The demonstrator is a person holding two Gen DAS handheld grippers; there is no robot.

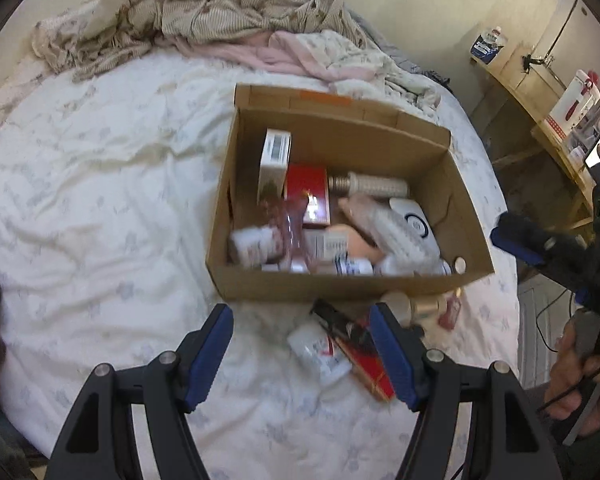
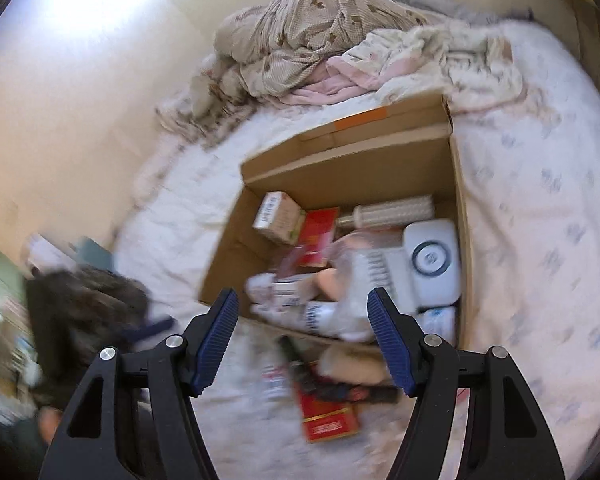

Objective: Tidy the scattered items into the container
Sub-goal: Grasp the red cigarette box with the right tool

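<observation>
A cardboard box sits open on the bed, toward its right side, with crumpled blankets heaped along the far edge. The box holds a jumble: a white carton standing against its left wall, a red carton beside it, a ribbed cylinder lying near the far wall, a white device with a dark ring by the right wall, and bottles and packets along the near wall, too blurred to tell apart.

Just outside the near wall, more items still lie on the bed: a flat red box, a dark object across it, a small white packet and a pale cylinder.

The left gripper hangs over these loose items, jaws wide apart and holding nothing. The right gripper hovers at the box's near wall, likewise spread open and empty. A hand grips its handle at the bed's right edge.
</observation>
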